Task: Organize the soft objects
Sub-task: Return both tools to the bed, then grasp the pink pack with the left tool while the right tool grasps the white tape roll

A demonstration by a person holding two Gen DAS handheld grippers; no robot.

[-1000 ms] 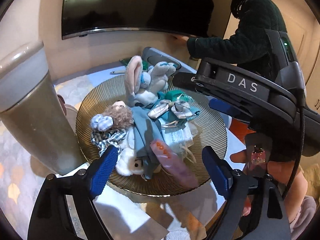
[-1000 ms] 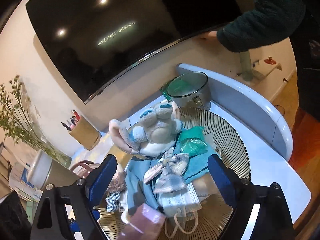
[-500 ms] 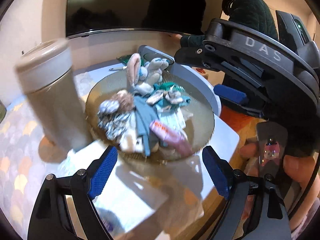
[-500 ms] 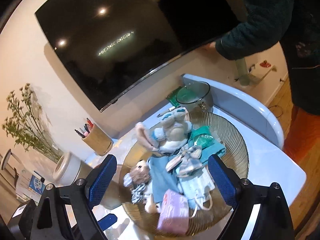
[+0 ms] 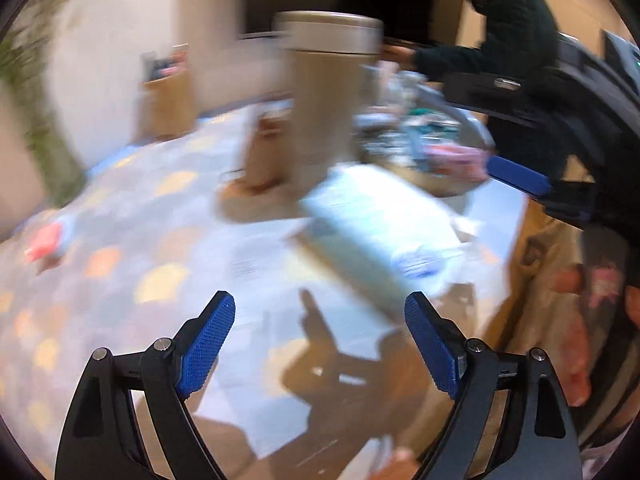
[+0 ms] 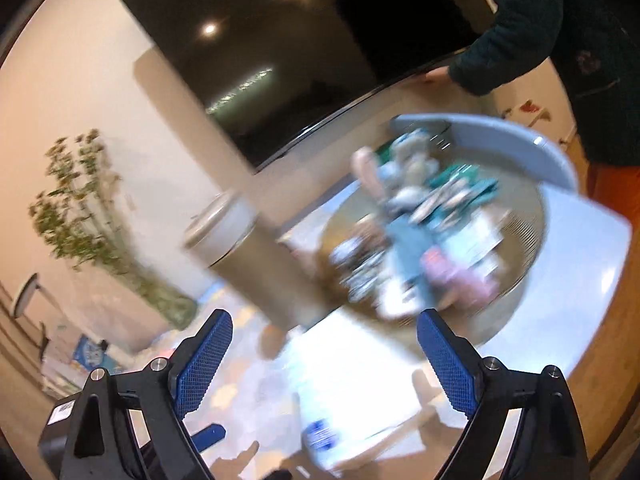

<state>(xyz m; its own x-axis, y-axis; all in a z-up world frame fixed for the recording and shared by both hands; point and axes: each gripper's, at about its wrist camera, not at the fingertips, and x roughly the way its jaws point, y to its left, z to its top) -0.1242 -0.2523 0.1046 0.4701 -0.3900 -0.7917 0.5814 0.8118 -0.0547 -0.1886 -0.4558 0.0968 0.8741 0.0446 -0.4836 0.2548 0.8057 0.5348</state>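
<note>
1. While both views were smeared with blur, the left tool stood with its blue pads wide apart and nothing between them, over the bench with its pale patterned cover.
2. Jaws of the right tool were spreading wider, with nothing caught between them; only the bench top and a white sheet of paper lay past them.
3. Soft objects, a heap of plush toys and cloths in blue, teal and pink, lay piled on the round ribbed plate toward the far right of the bench, well apart from both tools.
4. A tall tan canister with a pale lid stood just beside the plate, on its left in the right wrist view.
5. A light box lay on the bench ahead of the left tool, nearer than the canister.
6. A big dark screen hung on the wall behind, and a leafy plant stood at the left.
7. A person in a dark fleece jacket leaned by the screen, one hand at its lower edge.
</note>
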